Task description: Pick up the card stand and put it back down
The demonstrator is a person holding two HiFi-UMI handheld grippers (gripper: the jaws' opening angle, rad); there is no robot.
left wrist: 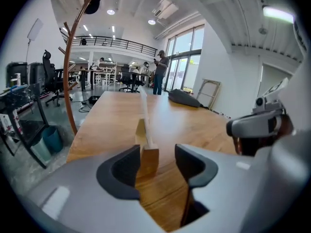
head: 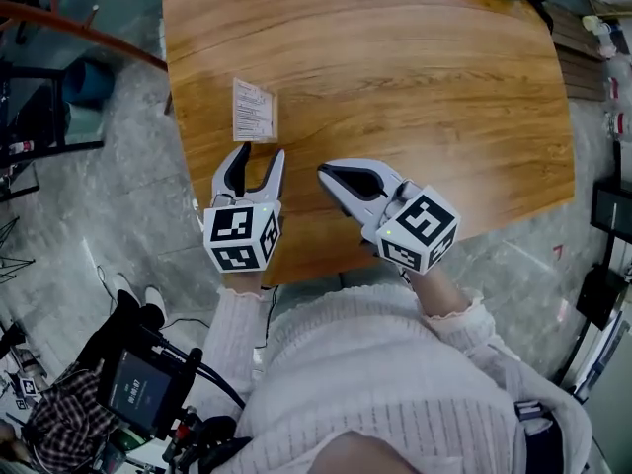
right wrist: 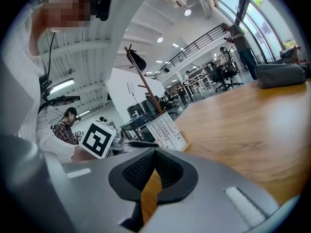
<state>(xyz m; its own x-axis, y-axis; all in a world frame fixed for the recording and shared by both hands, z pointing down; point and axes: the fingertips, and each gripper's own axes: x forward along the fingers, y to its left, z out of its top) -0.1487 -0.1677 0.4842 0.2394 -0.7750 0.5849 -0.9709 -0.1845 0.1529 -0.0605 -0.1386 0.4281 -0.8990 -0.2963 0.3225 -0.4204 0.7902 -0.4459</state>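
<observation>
The card stand [head: 255, 110] stands upright on the tabletop [head: 415, 87] near its left edge, with its printed card held in a small wooden base. The left tongs [head: 259, 156] reach in from the near side and are open. In the left gripper view the base [left wrist: 148, 159] sits between the two dark pads. There is a clear gap to the right pad, and the base is close against the left one, perhaps brushing it, though the angle is too shallow to be sure. Nothing is clamped, so the stand's weight is on the wood and not in the tongs [left wrist: 158, 169]. The right tongs [head: 324, 173] are closed on nothing and hover over the near edge, just beside the left pair. Their own view shows the pads [right wrist: 154, 171] meeting, with only a sliver of tabletop between them and the stand [right wrist: 165, 130] off to the left. As things lie, either the stand is set down and only the withdrawal remains, or the grip and lift are not yet made. The pictures fit both.
</observation>
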